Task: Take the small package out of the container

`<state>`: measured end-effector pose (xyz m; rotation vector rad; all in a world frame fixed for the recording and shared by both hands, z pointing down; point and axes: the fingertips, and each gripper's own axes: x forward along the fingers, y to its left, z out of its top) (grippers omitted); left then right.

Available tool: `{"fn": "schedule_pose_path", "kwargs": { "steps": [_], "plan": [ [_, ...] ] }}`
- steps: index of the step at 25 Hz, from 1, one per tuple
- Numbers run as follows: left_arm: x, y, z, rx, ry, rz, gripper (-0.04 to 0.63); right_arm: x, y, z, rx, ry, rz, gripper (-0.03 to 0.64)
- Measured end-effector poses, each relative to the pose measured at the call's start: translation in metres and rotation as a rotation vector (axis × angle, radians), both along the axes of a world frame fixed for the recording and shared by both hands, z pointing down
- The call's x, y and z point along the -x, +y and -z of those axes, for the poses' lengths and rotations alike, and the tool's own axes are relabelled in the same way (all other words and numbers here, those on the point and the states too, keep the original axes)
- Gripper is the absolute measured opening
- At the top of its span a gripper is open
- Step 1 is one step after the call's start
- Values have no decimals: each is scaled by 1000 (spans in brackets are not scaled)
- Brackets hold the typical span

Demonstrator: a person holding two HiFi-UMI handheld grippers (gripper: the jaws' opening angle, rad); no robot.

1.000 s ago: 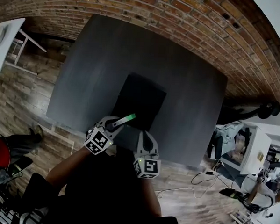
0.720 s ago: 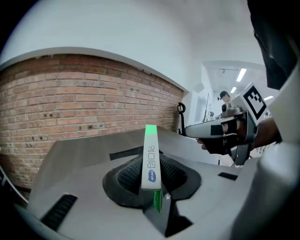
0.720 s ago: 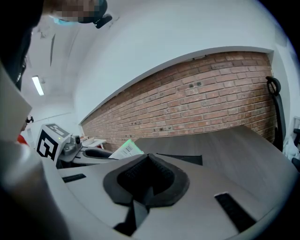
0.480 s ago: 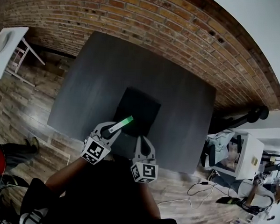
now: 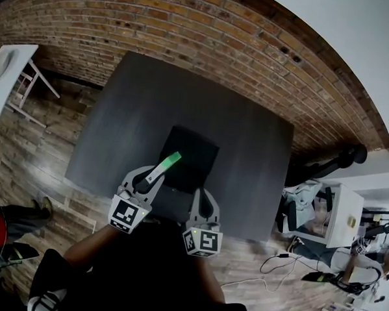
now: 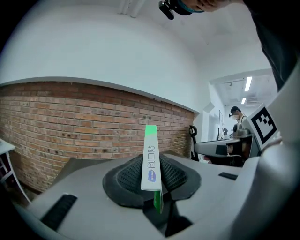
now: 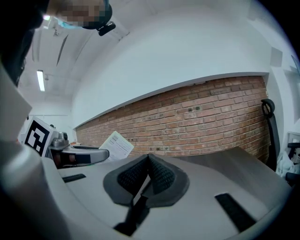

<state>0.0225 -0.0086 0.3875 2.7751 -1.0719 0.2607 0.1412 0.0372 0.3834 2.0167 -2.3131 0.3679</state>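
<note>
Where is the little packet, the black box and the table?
packet (image 6: 151,159): left gripper view, its white middle.
black box (image 5: 195,151): head view, its dark top.
table (image 5: 247,138): head view, bare grey top.

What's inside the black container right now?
The container shows only flat darkness in the head view; no item can be made out inside. Its near edge is partly covered by the left gripper, which holds the small package, and the right gripper.
</note>
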Motion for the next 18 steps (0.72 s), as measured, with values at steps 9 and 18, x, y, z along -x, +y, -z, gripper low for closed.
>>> {"fn": "schedule_pose_path", "kwargs": {
  "steps": [9,18],
  "plan": [
    [-2,10,-26,68,-18,-5,112,0,4,-4,3,5,-8,25],
    [-4,6,-28,74,-18,-1,112,-4,2,-6,19,11,-12,25]
  ]
}}
